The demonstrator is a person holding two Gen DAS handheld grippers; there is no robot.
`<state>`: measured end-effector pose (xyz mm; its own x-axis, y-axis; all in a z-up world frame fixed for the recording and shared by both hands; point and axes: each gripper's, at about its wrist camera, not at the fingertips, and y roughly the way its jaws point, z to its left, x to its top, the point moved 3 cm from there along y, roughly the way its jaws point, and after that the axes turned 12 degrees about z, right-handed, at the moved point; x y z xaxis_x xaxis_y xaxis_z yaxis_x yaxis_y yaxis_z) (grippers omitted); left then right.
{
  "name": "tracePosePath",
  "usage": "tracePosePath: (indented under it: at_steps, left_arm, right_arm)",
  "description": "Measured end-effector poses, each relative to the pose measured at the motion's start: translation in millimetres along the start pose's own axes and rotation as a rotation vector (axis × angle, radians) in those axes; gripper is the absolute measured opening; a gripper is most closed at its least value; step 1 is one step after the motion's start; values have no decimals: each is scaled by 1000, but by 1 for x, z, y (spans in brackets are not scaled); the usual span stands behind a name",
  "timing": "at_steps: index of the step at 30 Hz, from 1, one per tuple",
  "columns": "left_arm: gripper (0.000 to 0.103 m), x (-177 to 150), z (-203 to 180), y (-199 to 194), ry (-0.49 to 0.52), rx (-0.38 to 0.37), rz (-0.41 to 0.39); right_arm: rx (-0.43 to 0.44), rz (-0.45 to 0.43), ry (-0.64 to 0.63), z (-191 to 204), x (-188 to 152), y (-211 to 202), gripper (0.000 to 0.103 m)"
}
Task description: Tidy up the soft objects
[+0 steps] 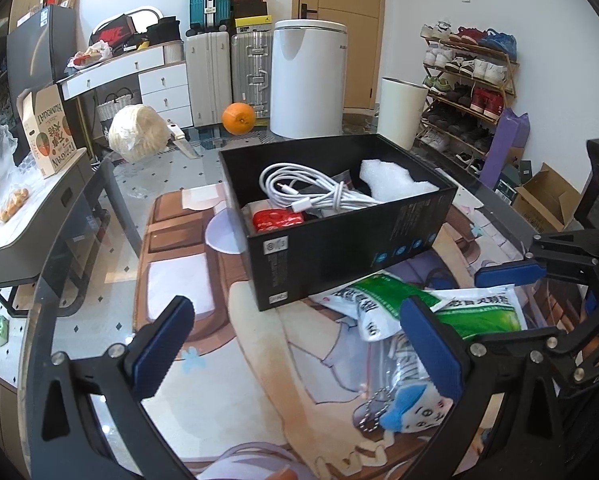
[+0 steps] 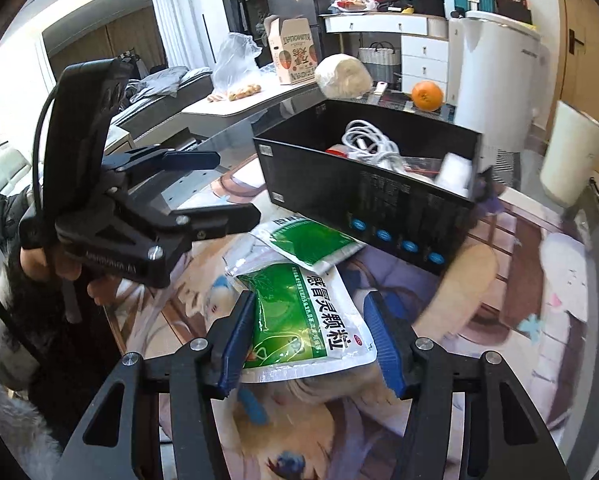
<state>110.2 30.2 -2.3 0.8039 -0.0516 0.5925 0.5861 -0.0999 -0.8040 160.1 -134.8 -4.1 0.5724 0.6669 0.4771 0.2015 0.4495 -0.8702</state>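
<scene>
A black box (image 1: 339, 236) (image 2: 363, 192) stands on the glass table and holds a white cable (image 1: 311, 192), a red item (image 1: 277, 219) and white foam (image 1: 395, 182). Two green and white sachets lie in front of it: one (image 2: 311, 322) lies between the open fingers of my right gripper (image 2: 311, 344), the other (image 2: 309, 242) sits nearer the box. My left gripper (image 1: 299, 344) is open and empty above the mat. A small blue and white plush keychain (image 1: 413, 406) lies by its right finger. The right gripper (image 1: 511, 292) shows in the left wrist view; the left gripper (image 2: 223, 184) shows in the right wrist view.
A printed mat (image 1: 283, 360) covers the glass table. A white cup (image 1: 401, 110) (image 2: 571, 156) stands behind the box. An orange (image 1: 239, 118), a wrapped round bundle (image 1: 139, 132), a kumquat carton (image 1: 47, 132) and a plastic bag (image 2: 235, 64) sit further back.
</scene>
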Motion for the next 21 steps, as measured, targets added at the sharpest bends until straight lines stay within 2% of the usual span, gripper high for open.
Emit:
tracePosePath:
  at_steps: [6,13,21]
  left_arm:
    - [103,5,-12,3,9,-34,5]
    - [103,11,-29,16,18,-88,51]
    - [103,16,-50,34,29,-84,117]
  right_arm:
    - [-33,-20,27,-13,-15,-18,56]
    - [-64,-38,74,-32,-29,-35,56]
    - [-95,-40,126,-52,-38,-42,56]
